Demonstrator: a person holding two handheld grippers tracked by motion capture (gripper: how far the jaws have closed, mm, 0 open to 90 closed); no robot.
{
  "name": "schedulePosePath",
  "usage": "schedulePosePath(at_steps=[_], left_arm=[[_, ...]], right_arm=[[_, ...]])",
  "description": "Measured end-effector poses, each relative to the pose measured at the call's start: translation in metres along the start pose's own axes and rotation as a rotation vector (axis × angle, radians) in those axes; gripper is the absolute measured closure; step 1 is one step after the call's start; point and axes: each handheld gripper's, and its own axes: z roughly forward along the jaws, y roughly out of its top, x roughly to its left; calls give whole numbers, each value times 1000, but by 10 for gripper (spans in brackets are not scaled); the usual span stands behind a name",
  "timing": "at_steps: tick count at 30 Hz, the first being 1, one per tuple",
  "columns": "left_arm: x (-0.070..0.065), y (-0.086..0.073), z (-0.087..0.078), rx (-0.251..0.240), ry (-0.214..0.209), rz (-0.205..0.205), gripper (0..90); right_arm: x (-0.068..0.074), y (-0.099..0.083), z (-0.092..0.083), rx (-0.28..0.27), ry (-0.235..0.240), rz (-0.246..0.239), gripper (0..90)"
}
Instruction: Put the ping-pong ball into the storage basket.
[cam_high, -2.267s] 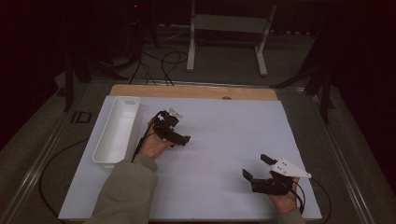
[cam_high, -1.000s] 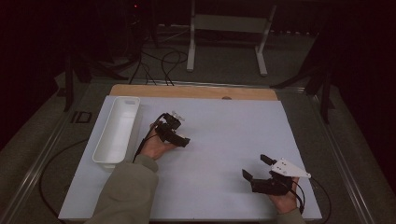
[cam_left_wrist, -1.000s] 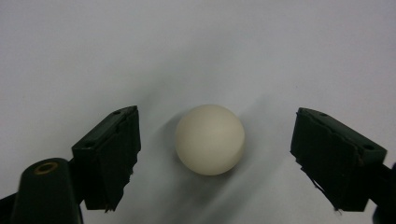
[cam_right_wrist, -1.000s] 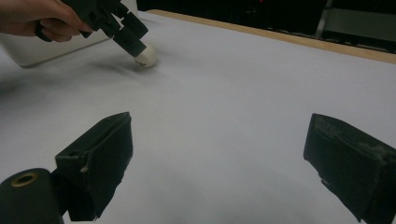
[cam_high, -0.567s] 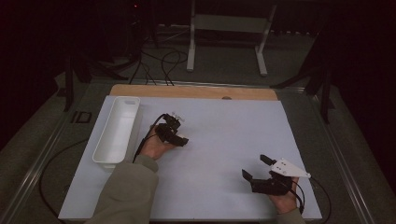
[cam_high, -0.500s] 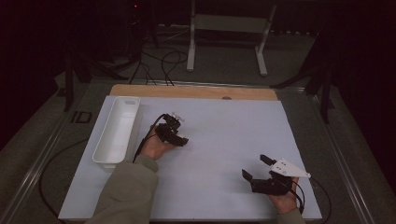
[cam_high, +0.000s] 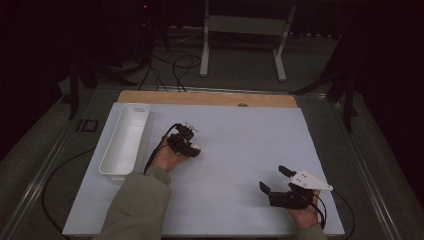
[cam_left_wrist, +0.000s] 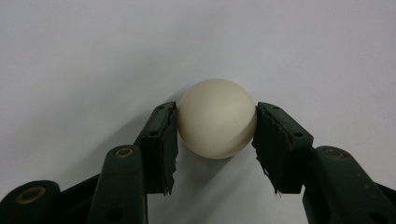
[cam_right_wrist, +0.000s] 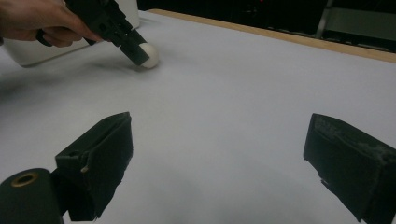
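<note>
So the left gripper (cam_left_wrist: 216, 128) has just been closing its jaws and now they're clamped on the little cream ball (cam_left_wrist: 217, 118), one pad touching at 9 o'clock and one at 3 o'clock of it. In the high view the ball (cam_high: 196, 149) sits on the white table sheet (cam_high: 240, 140), just at 3 o'clock of the white tray (cam_high: 125, 140), with the left gripper (cam_high: 192, 148) right on it. The right gripper (cam_high: 272, 180) rests near the sheet's 5 o'clock corner, well apart from the ball, jaws spread wide with nothing between them. From its own camera the ball (cam_right_wrist: 148, 55) shows at about 11 o'clock.
</note>
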Motion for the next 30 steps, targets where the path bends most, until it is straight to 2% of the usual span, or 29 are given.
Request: schedulePosePath(at_steps=[17,30], left_arm=[[-3,0,4,13,4,-8,516],[-4,1,-2,-8,8,-5,516]], right_arm=[[1,0,0,4,2,2,79],[0,0,1,6,1,-1,79]])
